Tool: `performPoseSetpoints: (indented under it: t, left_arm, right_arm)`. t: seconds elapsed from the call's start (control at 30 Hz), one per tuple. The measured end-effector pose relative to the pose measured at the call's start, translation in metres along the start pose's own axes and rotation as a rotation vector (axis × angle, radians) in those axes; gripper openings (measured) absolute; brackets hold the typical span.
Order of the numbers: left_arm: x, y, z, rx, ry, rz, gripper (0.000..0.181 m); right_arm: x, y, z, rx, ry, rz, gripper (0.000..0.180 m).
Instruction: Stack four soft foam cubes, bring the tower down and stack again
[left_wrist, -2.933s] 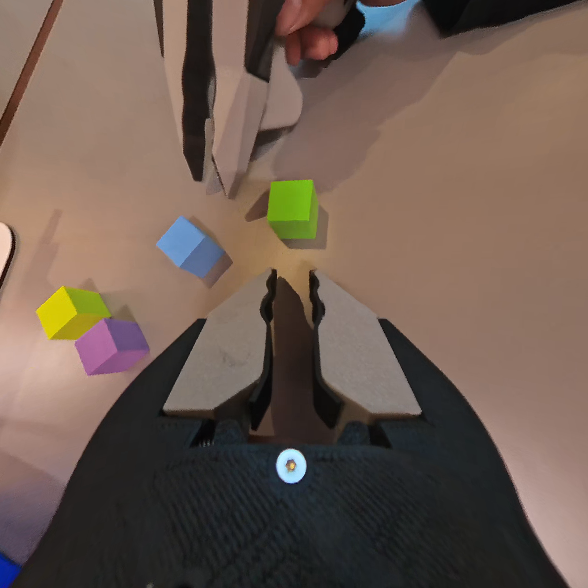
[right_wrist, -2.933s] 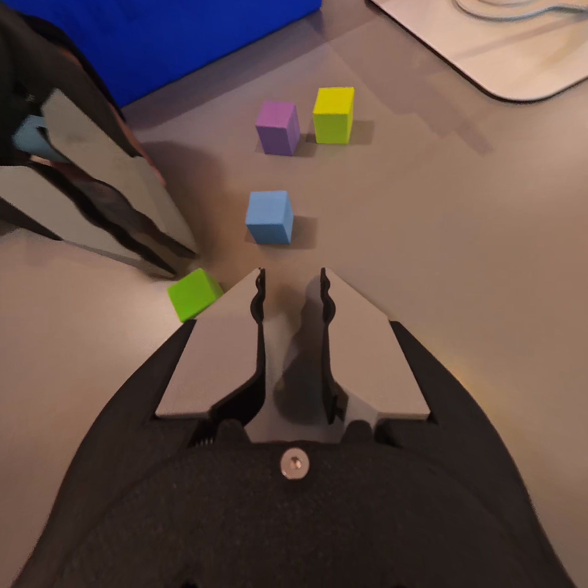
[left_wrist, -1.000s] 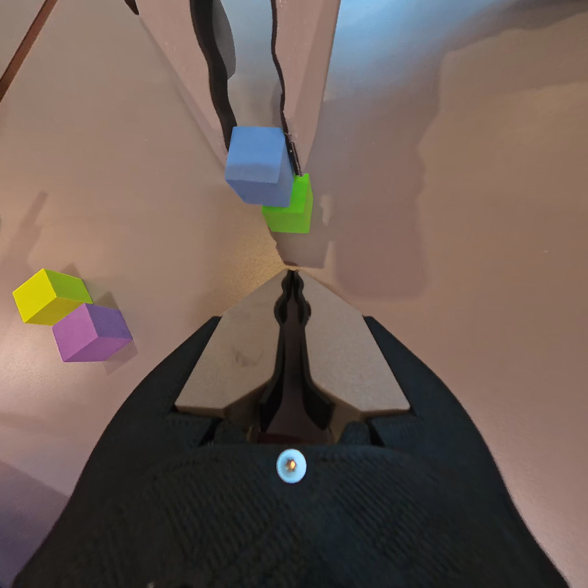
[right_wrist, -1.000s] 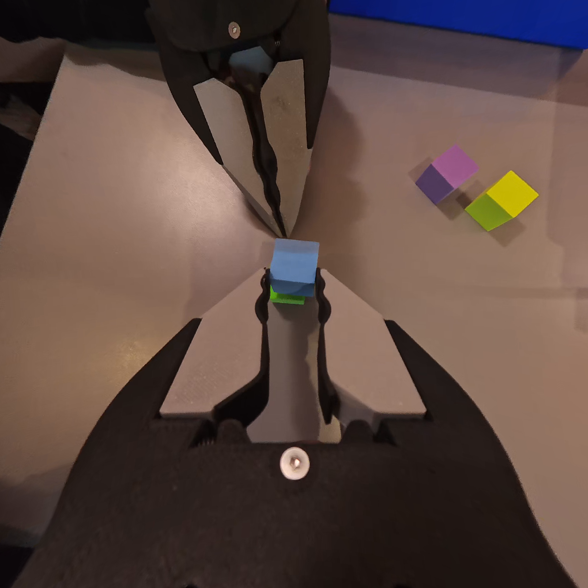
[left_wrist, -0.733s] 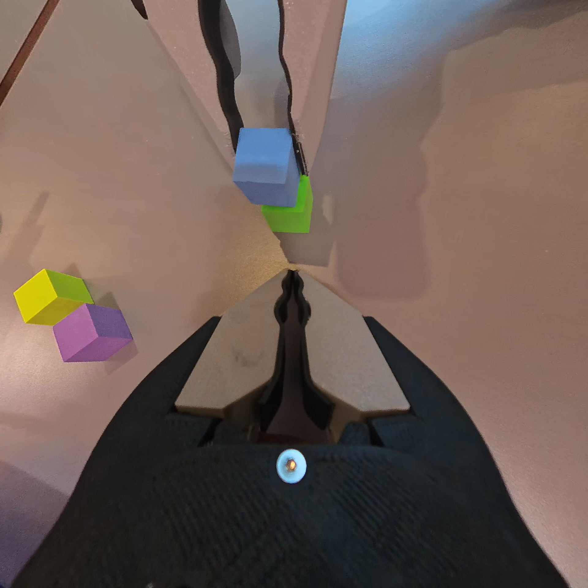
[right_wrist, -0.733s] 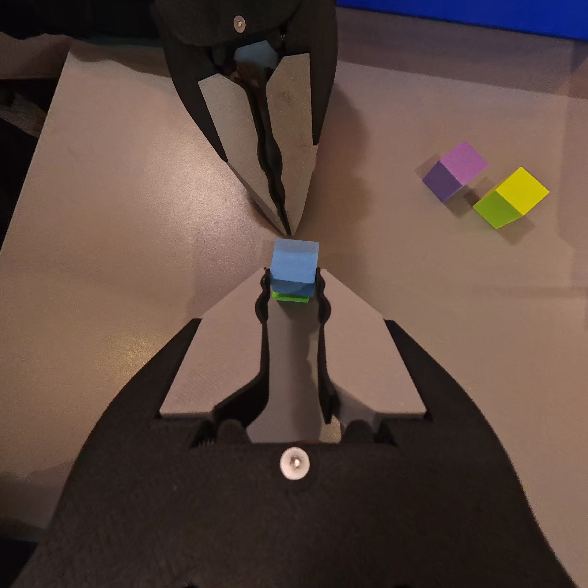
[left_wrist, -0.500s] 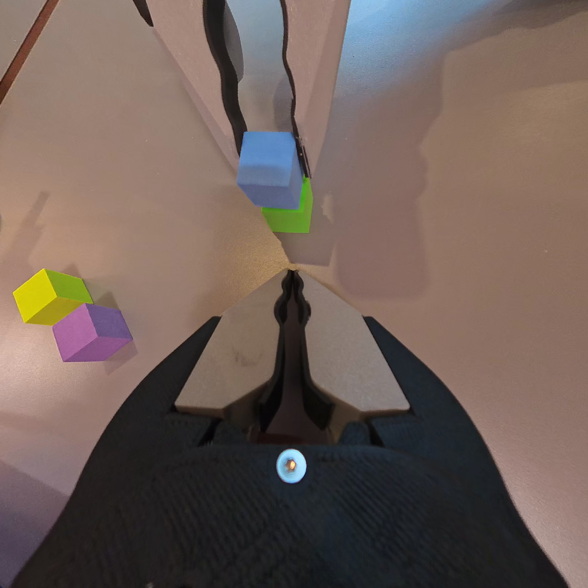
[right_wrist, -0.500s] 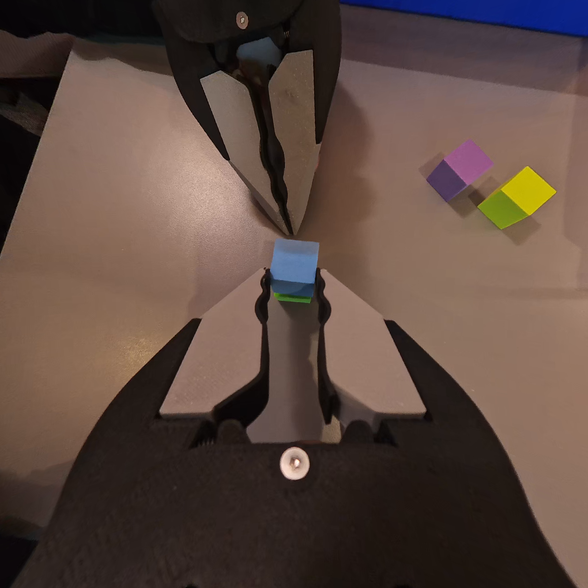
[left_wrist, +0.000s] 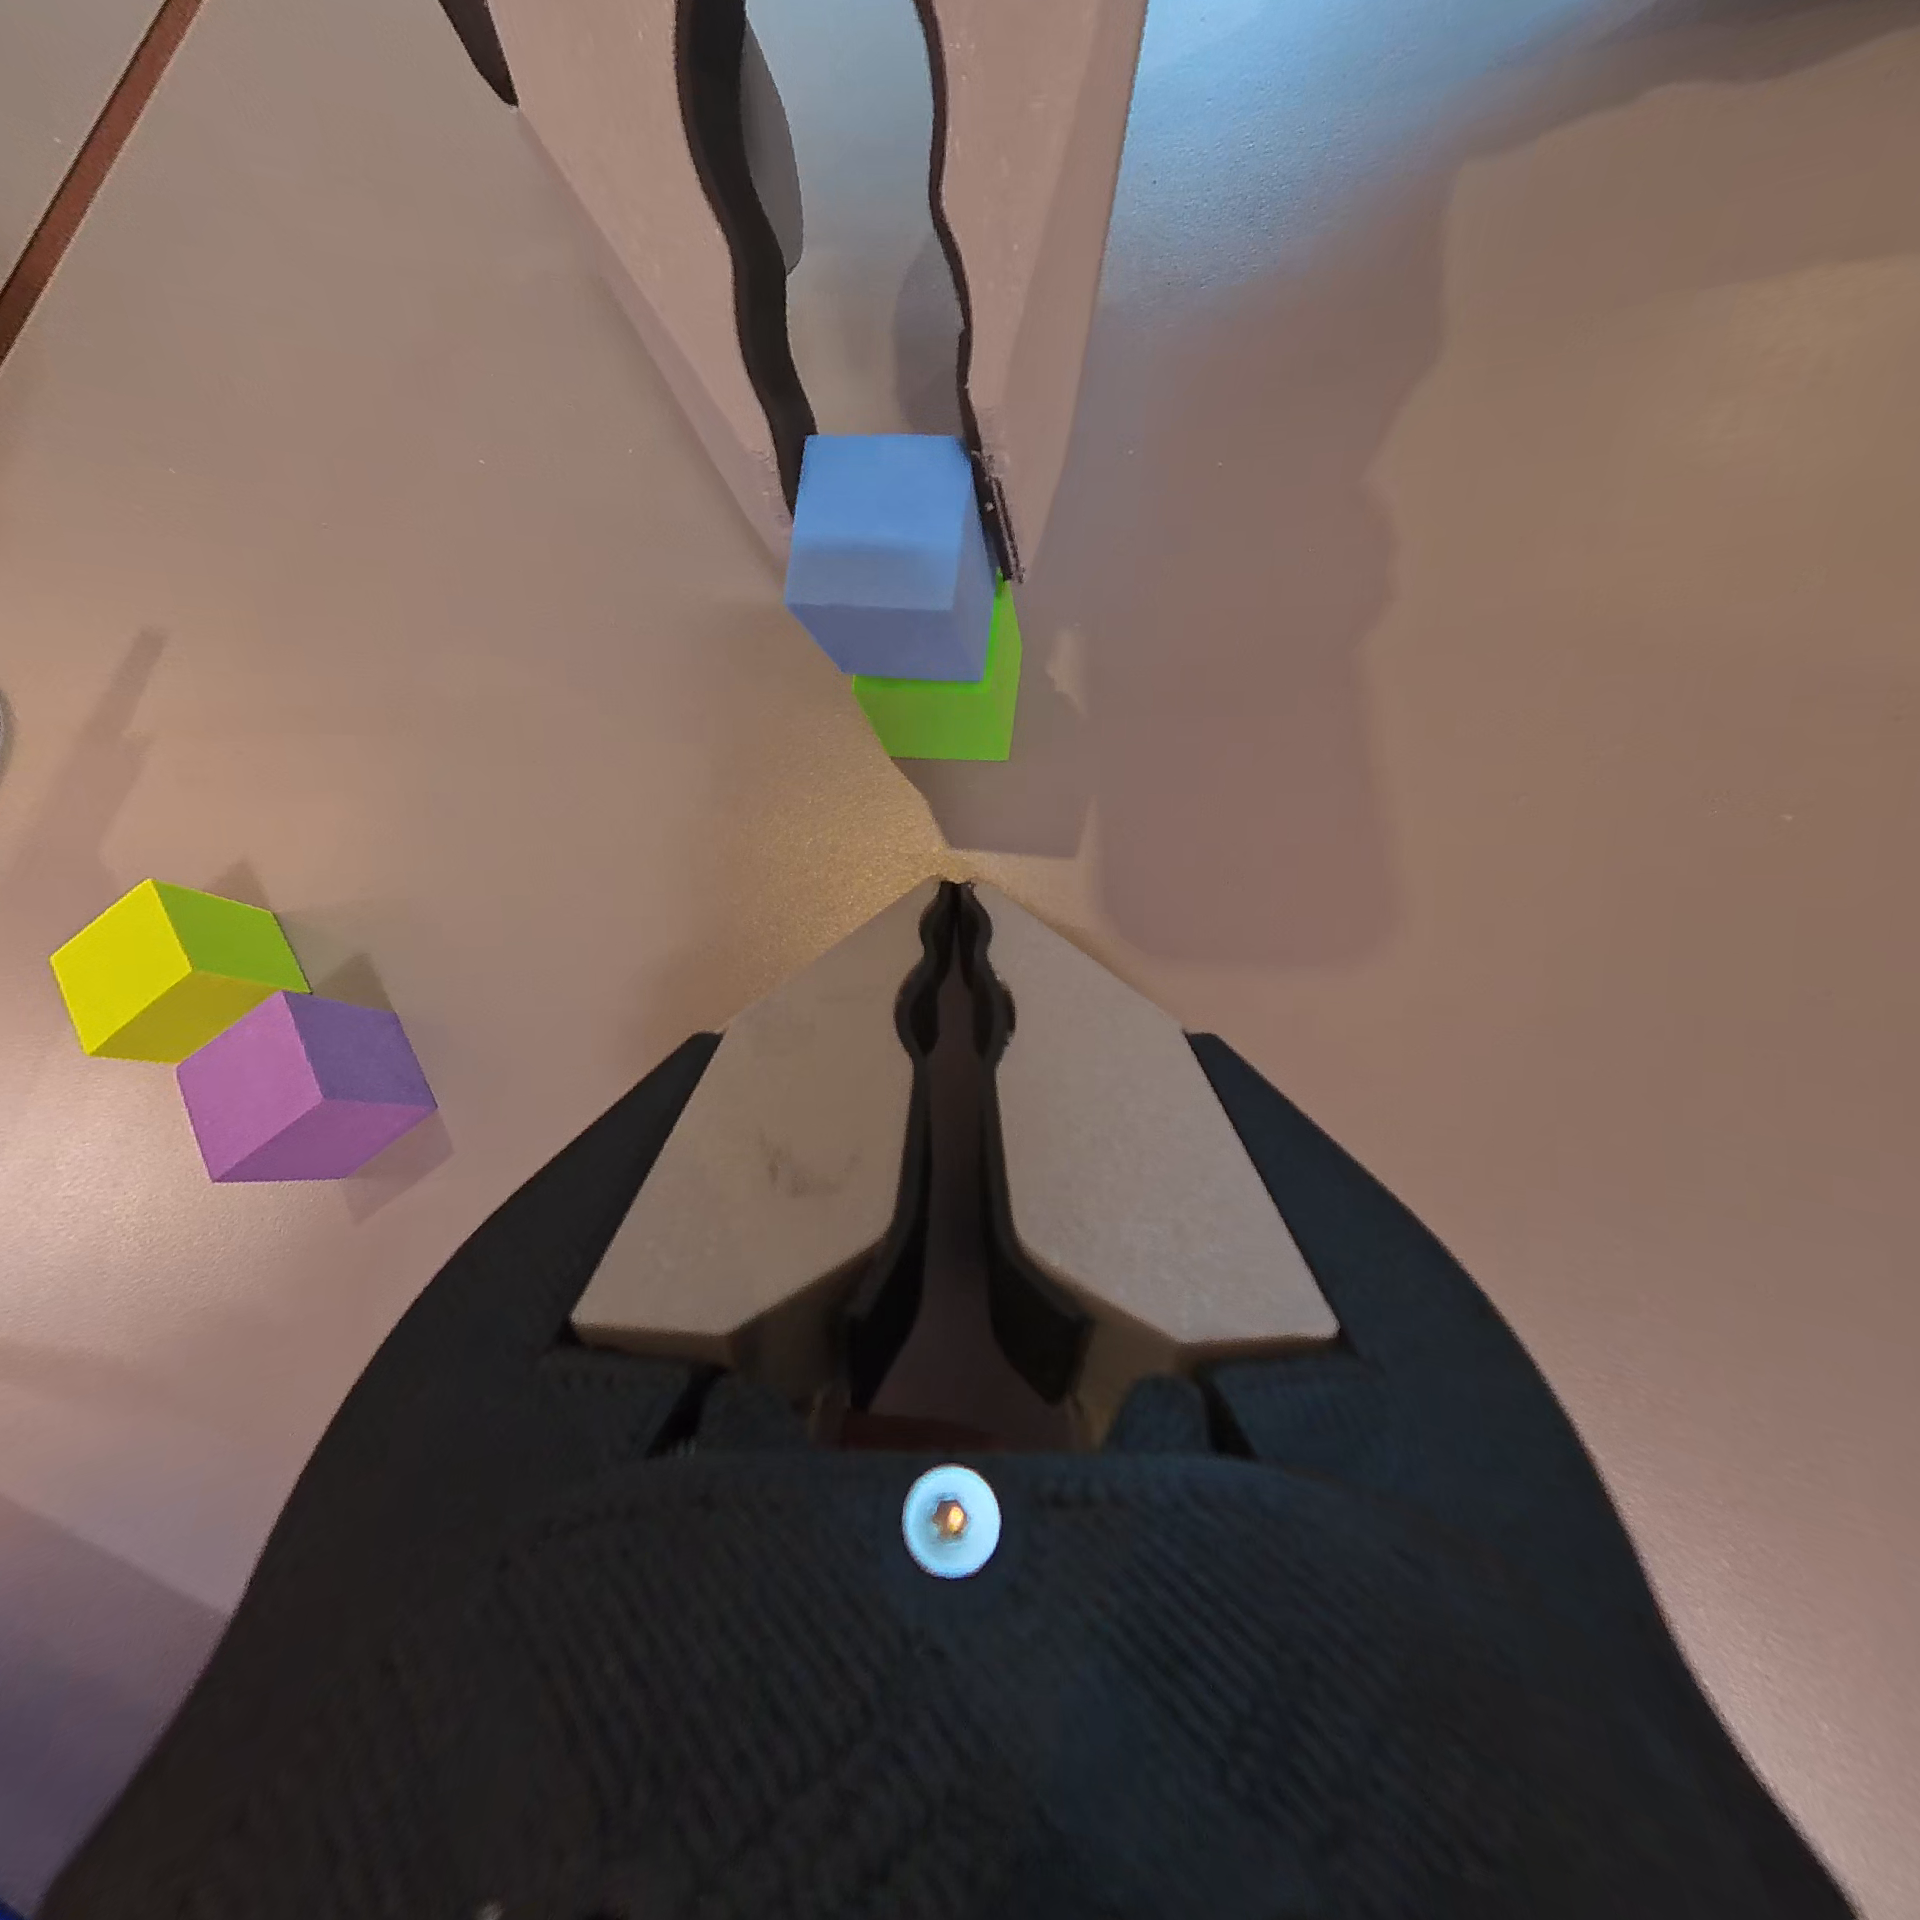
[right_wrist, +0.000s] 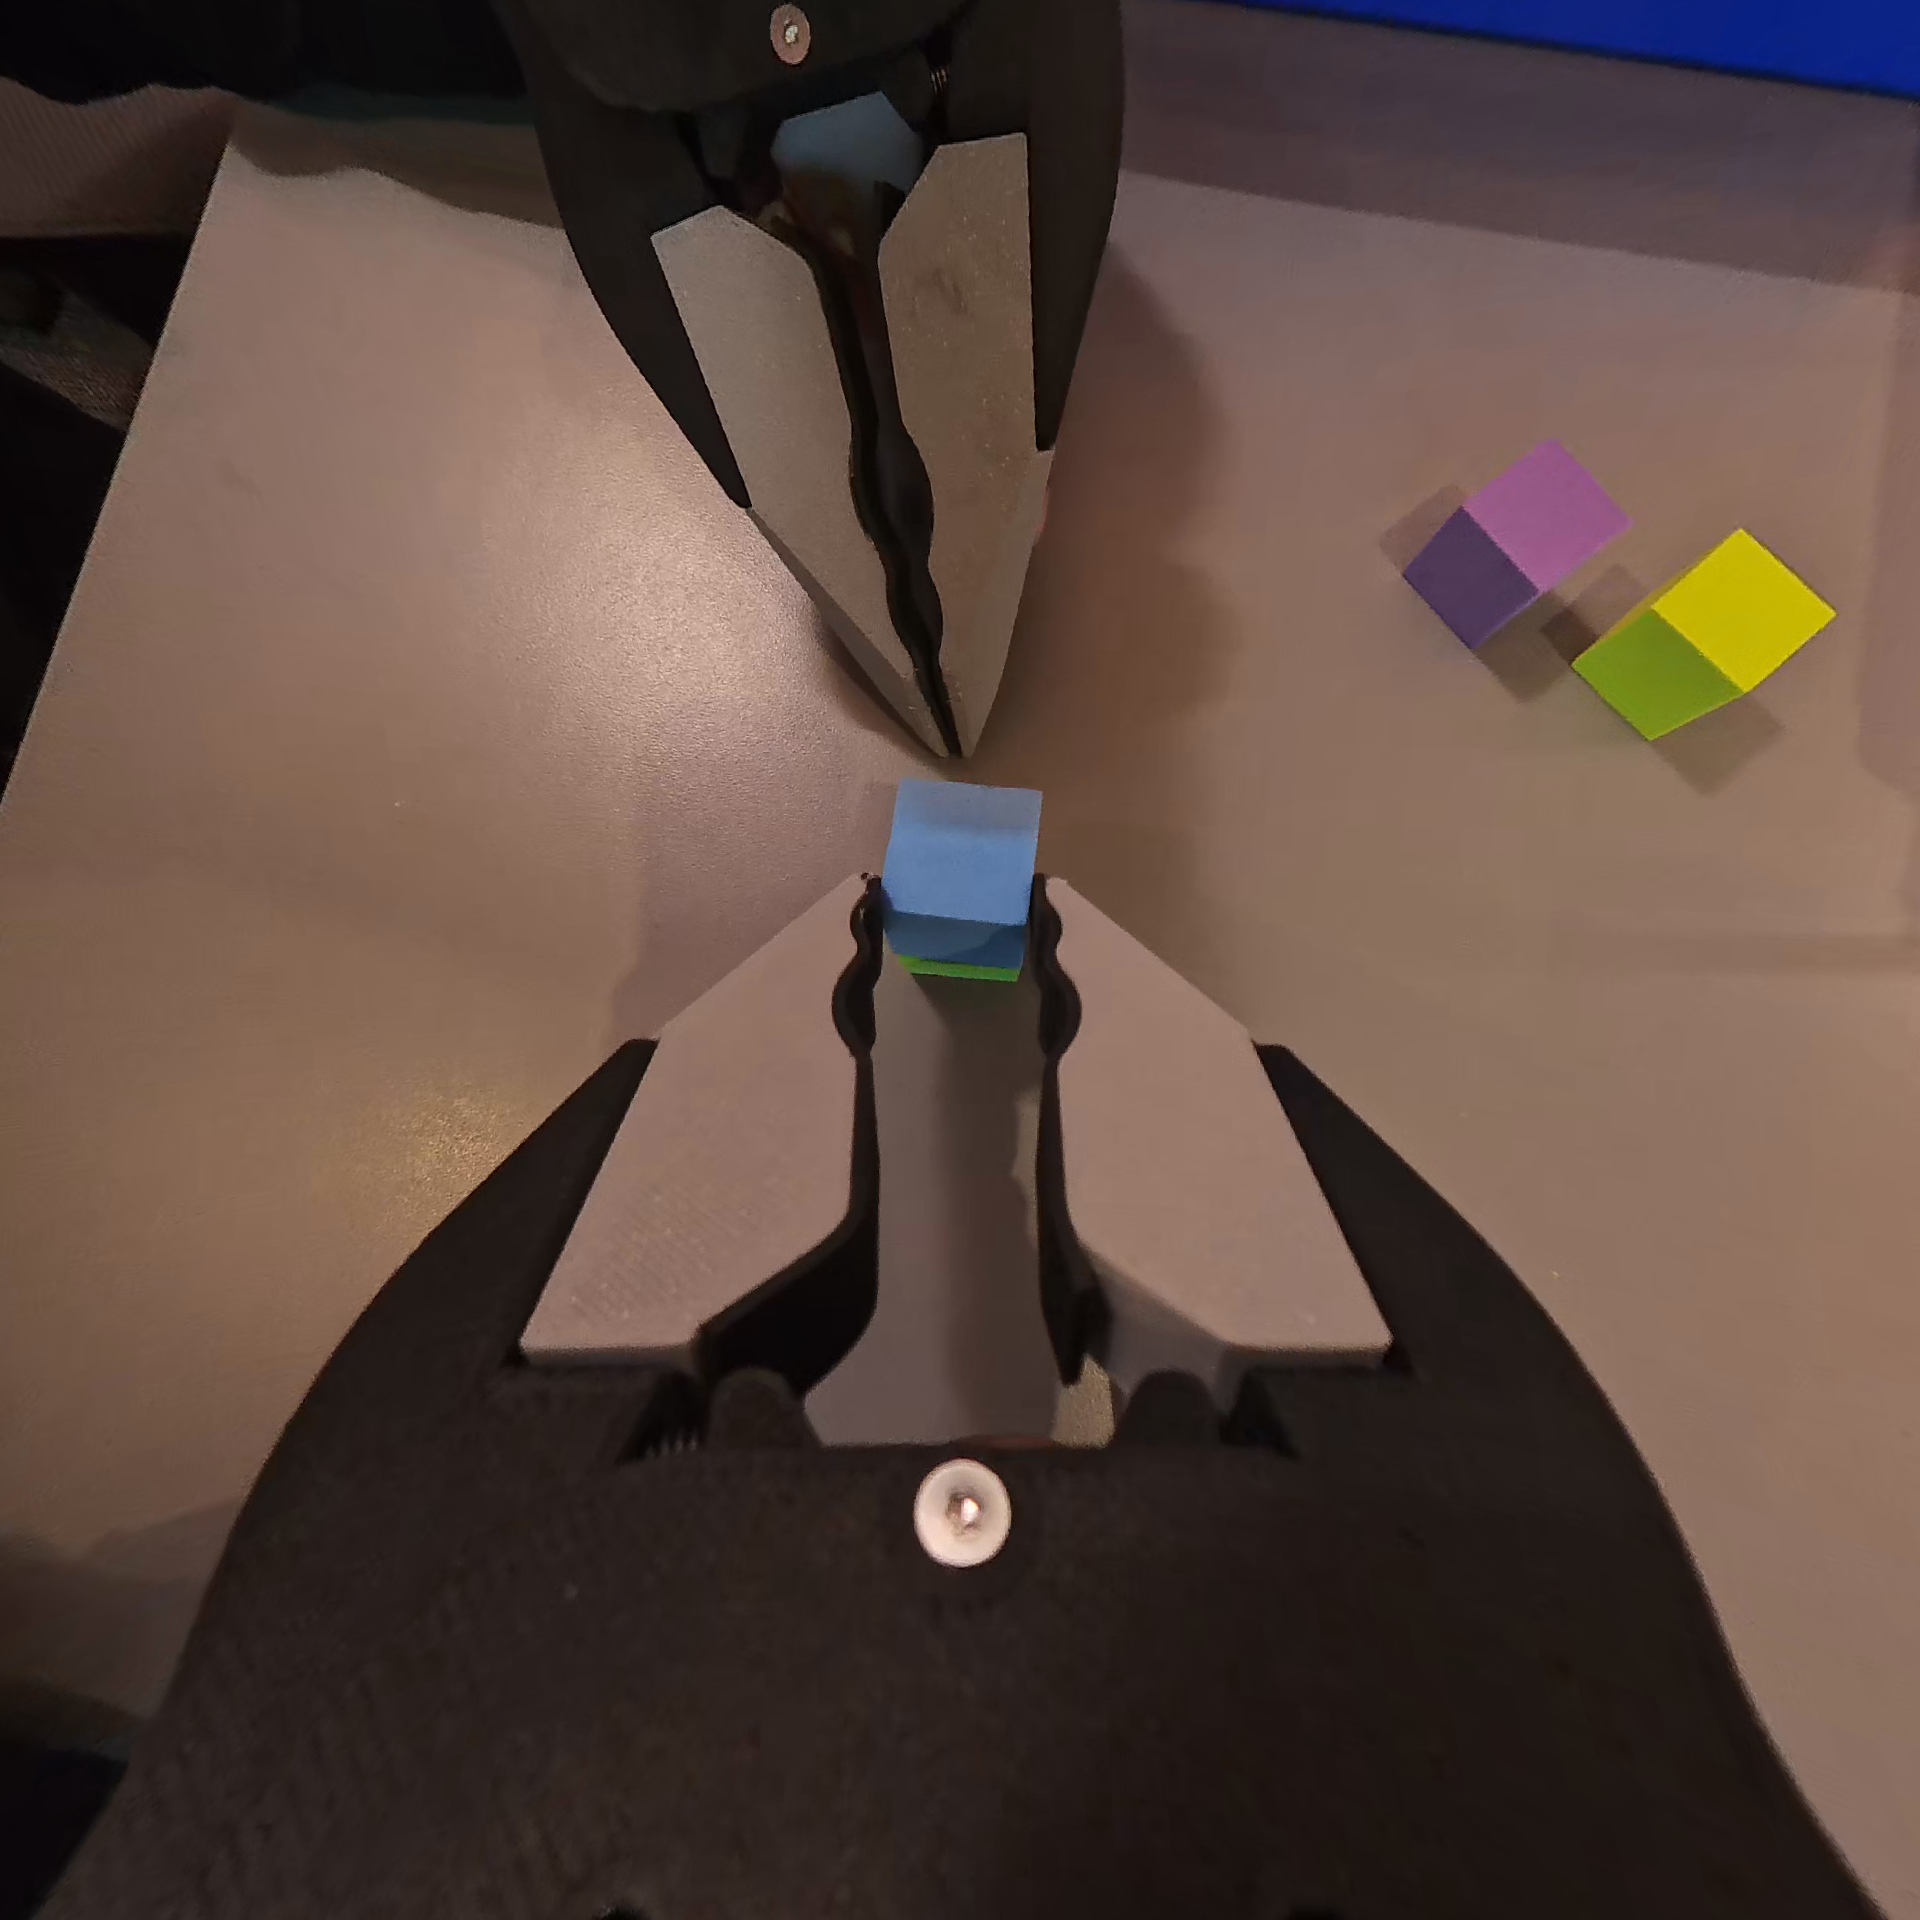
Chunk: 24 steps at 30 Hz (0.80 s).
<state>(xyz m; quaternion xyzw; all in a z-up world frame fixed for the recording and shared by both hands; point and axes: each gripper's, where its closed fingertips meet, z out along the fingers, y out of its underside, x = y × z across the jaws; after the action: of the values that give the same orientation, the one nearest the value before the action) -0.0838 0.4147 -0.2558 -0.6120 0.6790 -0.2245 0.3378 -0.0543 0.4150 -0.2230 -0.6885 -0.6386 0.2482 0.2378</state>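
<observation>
The blue cube (right_wrist: 961, 868), clamped in the right tongs (right_wrist: 956, 914), has been lowered onto the green cube (left_wrist: 940, 707), while the left tongs (left_wrist: 954, 889) are kept together.

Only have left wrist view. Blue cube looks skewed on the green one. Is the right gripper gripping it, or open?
Observer: Right wrist view shows the right gripper with both pads against the sides of the blue cube, no gap on either side.
Operator: Overhang on its side?
Observer: Only a thin strip of the green cube shows under the blue one there, so that face looks closely lined up.
Operator: My tip clear of the stack?
Observer: The left gripper is shut, its tip just beyond the blue cube with a small gap between them.
</observation>
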Motion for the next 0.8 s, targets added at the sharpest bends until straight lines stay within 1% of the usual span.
performPoseSetpoints:
  t: [0.63, 0.8]
  left_arm:
    - [-0.0002, 0.0002, -0.0001, 0.0, -0.003, 0.003, 0.0]
    - [-0.0002, 0.0003, 0.0, 0.0, -0.003, 0.003, 0.0]
  right_arm:
    - [-0.0002, 0.0025, 0.002, -0.008, -0.003, 0.009, 0.026]
    - [-0.0018, -0.0015, -0.0018, 0.025, -0.023, 0.034, 0.033]
